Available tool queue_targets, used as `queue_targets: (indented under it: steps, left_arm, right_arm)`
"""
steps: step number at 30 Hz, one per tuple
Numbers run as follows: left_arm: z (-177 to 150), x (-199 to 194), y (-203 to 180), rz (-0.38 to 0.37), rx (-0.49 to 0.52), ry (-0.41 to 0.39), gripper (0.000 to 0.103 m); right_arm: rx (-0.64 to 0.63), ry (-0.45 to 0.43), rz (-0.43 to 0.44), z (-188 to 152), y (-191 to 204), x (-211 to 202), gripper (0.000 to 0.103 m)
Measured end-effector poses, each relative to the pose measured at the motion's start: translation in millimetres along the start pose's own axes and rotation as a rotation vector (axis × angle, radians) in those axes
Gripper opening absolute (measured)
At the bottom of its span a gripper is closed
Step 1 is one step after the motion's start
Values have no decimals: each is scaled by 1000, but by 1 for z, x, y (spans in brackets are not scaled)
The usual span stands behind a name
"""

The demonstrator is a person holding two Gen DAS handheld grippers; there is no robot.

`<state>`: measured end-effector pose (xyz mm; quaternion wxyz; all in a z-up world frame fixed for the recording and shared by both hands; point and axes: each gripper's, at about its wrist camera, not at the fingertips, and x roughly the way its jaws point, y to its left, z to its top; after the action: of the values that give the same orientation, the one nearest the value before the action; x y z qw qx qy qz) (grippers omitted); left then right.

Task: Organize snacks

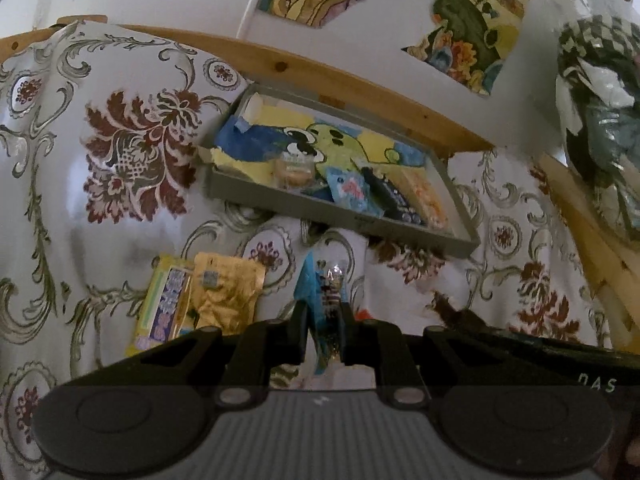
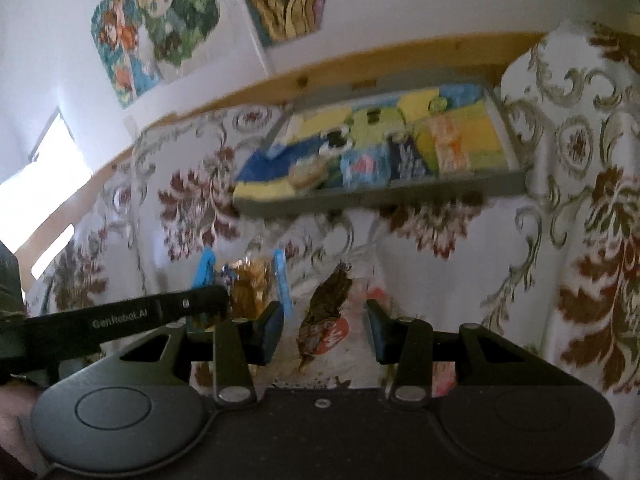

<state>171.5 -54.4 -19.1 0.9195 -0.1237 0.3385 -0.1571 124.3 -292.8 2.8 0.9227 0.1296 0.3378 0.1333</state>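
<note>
The left gripper [image 1: 325, 332] pinches the blue packet [image 1: 316, 300] thinly, so it may slip before the tray [image 1: 340, 216], while the right gripper [image 2: 326, 330] gapes empty over a brown snack [image 2: 326, 308].

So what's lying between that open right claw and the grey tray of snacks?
In the right wrist view, a clear packet with a dark snack lies just ahead of the open right gripper; beyond it, only patterned cloth up to the grey tray.

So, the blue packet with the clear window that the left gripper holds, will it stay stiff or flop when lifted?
The blue packet with the clear window is probably floppy: it looks like thin, glossy film. It seems light, since the left gripper pinches only its lower part. The shiny surface may slip, so a firm pinch seems wise.
</note>
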Motion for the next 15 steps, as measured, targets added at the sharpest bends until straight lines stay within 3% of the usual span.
queue_targets:
  steps: [15]
  left_arm:
    - [77, 27, -5, 3, 12, -109, 15]
  right_arm:
    - [59, -224, 50, 57, -18, 21, 46]
